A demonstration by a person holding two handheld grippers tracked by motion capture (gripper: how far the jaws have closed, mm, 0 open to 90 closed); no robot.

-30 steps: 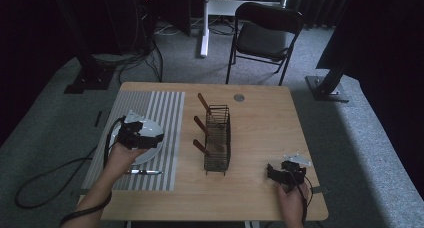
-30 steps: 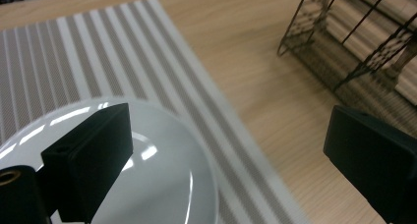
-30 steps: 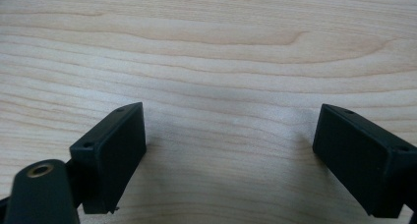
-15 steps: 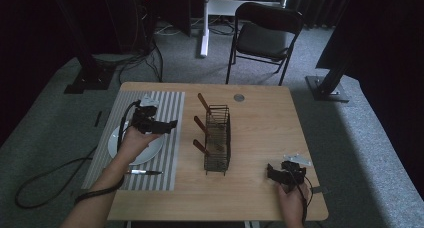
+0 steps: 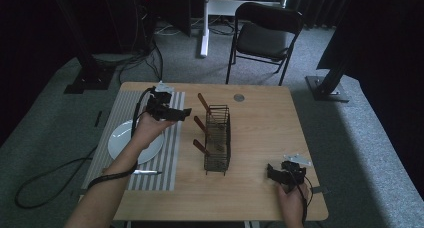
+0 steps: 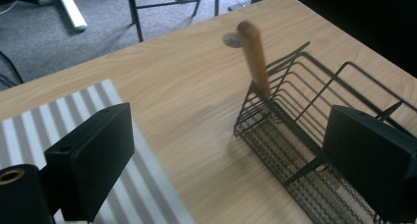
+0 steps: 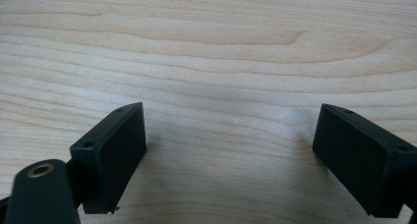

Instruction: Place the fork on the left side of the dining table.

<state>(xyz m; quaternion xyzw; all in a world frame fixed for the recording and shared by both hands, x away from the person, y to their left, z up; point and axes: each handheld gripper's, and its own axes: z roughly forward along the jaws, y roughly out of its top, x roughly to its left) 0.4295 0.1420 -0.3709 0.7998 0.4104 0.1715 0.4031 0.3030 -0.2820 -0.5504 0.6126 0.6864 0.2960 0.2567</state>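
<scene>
A black wire rack [image 5: 218, 138] stands mid-table with three brown wooden handles [image 5: 203, 102] sticking out of its left side. My left gripper [image 5: 186, 112] hovers open just left of the rack, above the striped mat [image 5: 170, 153], with nothing between its jaws. In the left gripper view the rack [image 6: 314, 150] and the far handle [image 6: 254, 57] lie ahead of the left gripper [image 6: 241, 170]. My right gripper [image 5: 270, 172] rests open and empty near the table's front right. In the right gripper view, bare wood lies between the right gripper's [image 7: 228, 157] jaws.
A white plate [image 5: 120, 138] lies on the striped mat, partly under my left forearm. A pen-like utensil [image 5: 145, 172] sits at the mat's near edge. A round grey cap [image 5: 239, 97] is set in the table's far edge. A black chair [image 5: 265, 35] stands beyond the table.
My left gripper has lifted from above the plate and travelled right and away, toward the rack. The right gripper has stayed put.
</scene>
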